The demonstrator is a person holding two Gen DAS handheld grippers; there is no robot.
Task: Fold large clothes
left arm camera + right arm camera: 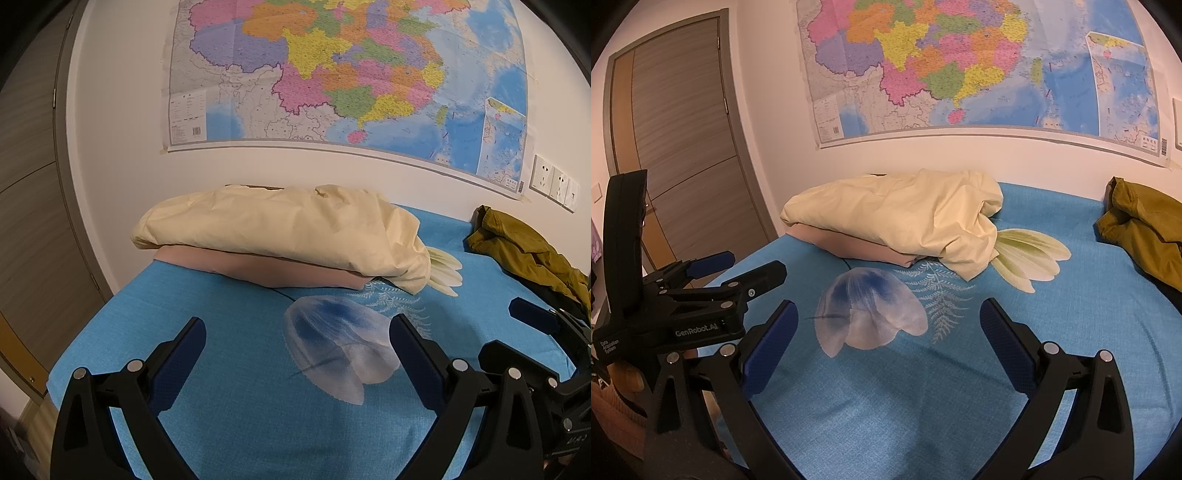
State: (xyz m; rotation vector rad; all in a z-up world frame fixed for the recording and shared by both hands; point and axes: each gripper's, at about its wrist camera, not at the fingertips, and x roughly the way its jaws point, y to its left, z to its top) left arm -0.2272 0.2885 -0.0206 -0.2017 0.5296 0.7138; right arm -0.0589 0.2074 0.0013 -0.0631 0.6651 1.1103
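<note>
An olive-green garment lies crumpled at the far right of the blue bed sheet, near the wall; it also shows in the right wrist view. My left gripper is open and empty, held above the near part of the bed. My right gripper is open and empty too, over the printed flower. The left gripper shows at the left of the right wrist view, the right gripper at the right edge of the left wrist view.
A cream pillow lies on a pink pillow at the head of the bed. A map hangs on the wall. Wall sockets sit at right. A wooden door stands at left.
</note>
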